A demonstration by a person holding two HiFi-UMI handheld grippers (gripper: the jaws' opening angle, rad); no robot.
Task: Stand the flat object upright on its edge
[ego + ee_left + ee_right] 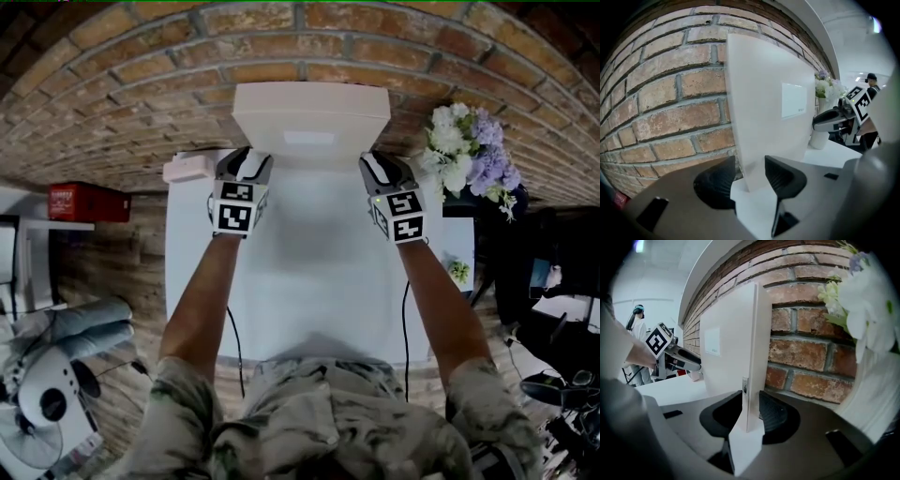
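Both ends of the white panel [311, 112] were framed by jaws. It stood already upright on its long lower edge, at the far side of the table [309, 281], just in front of the brick wall [141, 84]. Its long axis ran from left to right, parallel to the wall, and its face with the small label was turned to the person. If its back touched the bricks, I could not tell.

The left gripper [246, 157] was at the left short edge and the right gripper [378, 164] at the right short edge, both low, near the table. In the left gripper view the edge stood between the two dark pads. The pad on the person's side lay against it, and a thin gap showed at the pad on the wall side. In the right gripper view the other edge stood between the pads in the same way, and the jaws were at a middle width, a little wider than the panel is thick. So I judge that neither gripper pressed on it now, and that the panel carried itself.

Neither hand was nearer, since each gripper sat on its own end. I think the coming move should go along the long axis, each gripper outward to its own side. A pull toward the person could drag the bottom edge and tip the panel. On the right there was less room, because the flowers [469, 150] stood near that end.
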